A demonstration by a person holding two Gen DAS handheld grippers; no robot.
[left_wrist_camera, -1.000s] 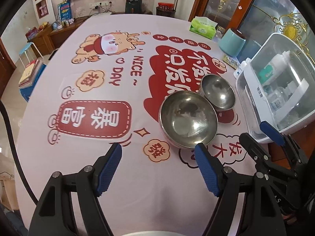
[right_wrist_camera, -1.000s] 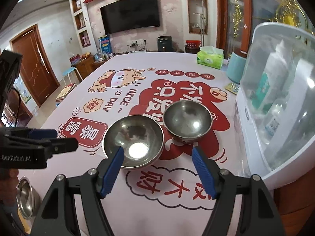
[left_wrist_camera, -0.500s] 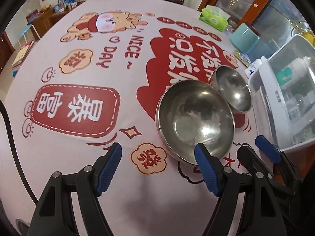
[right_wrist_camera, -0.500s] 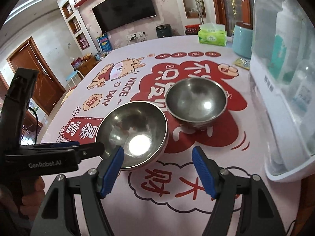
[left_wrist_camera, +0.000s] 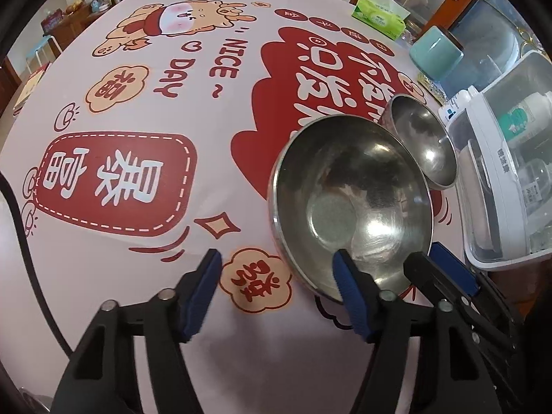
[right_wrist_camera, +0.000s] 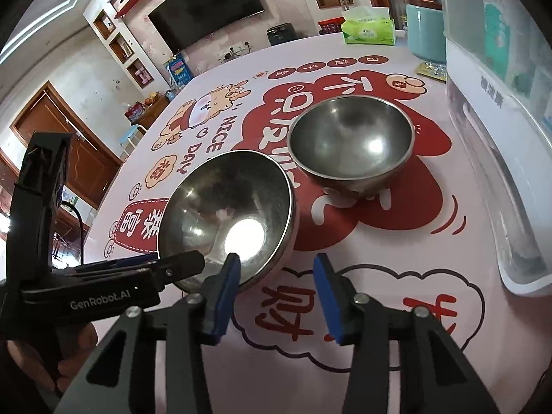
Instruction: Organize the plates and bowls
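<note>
Covering nearly all of both views, the round table with its pale pink cloth printed in red characters and a cartoon animal (left_wrist_camera: pixel 145 69) (right_wrist_camera: pixel 396 258) carries everything else. At the right edge sits the white plastic storage box with a clear lid (left_wrist_camera: pixel 500 186) (right_wrist_camera: pixel 500 158), bottles visible inside. The larger stainless-steel bowl (left_wrist_camera: pixel 348 203) (right_wrist_camera: pixel 227 217) stands right of centre in the left wrist view and left of centre in the right wrist view; its inside is brushed and shiny, with a flat round base that throws a bright glare. Just beyond it, close but seemingly not touching, is the smaller stainless-steel bowl (left_wrist_camera: pixel 424 141) (right_wrist_camera: pixel 352 145), duller and deeper. A teal cylindrical container (left_wrist_camera: pixel 436 53) (right_wrist_camera: pixel 426 32) and a green tissue box (left_wrist_camera: pixel 381 15) (right_wrist_camera: pixel 368 30) lie toward the far right. The left gripper (left_wrist_camera: pixel 276 286) (right_wrist_camera: pixel 165 265) has been closing yet stands partly spread, its right blue pad over the larger bowl's near rim and nothing pinched. The right gripper (right_wrist_camera: pixel 276 289) (left_wrist_camera: pixel 438 269) has likewise been narrowing, partly spread, left pad at that bowl's rim, gripping nothing.
</note>
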